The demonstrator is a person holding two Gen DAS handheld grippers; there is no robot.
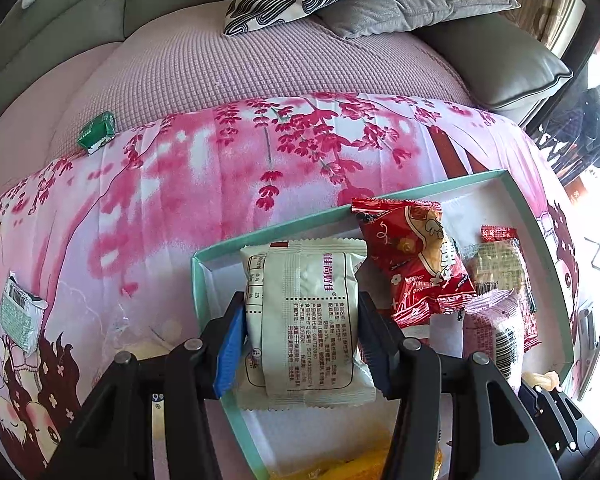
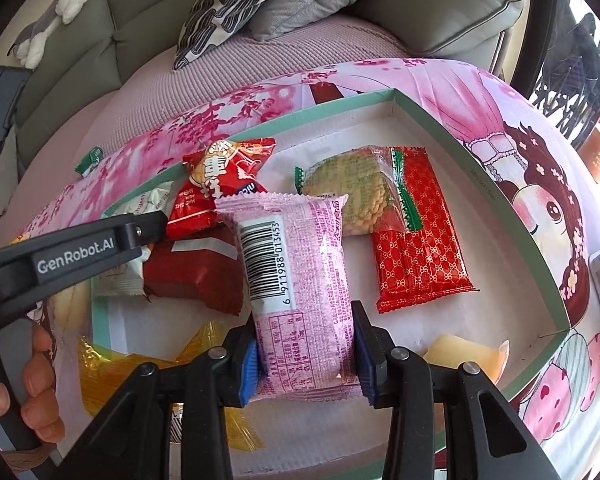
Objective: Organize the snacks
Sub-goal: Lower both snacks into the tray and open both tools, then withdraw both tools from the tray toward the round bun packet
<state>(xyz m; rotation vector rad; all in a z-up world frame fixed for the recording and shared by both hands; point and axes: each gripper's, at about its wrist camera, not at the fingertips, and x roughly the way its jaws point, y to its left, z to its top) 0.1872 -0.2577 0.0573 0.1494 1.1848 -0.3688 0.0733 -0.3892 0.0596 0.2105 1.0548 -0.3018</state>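
My left gripper [image 1: 300, 340] is shut on a white snack packet [image 1: 308, 300], its blue pads pressing both sides, low over the left end of a teal-rimmed white box [image 1: 276, 232]. My right gripper [image 2: 306, 364] is shut on a pink packet with a barcode [image 2: 296, 260], held over the middle of the same box [image 2: 440, 128]. In the box lie a red packet [image 2: 224, 184], a dark red one [image 2: 196, 276], a biscuit packet [image 2: 352, 192] and a red patterned packet [image 2: 420, 252]. One of the left gripper's fingers [image 2: 140, 232] shows in the right wrist view.
The box sits on a pink floral cloth [image 1: 180, 200] over a sofa. A small green packet [image 1: 97, 133] and a white-green packet [image 1: 20, 316] lie on the cloth to the left. Yellow packets [image 2: 112, 384] lie at the near rim. Pillows [image 2: 240, 4] are behind. A hand [image 2: 36, 380] grips the left tool.
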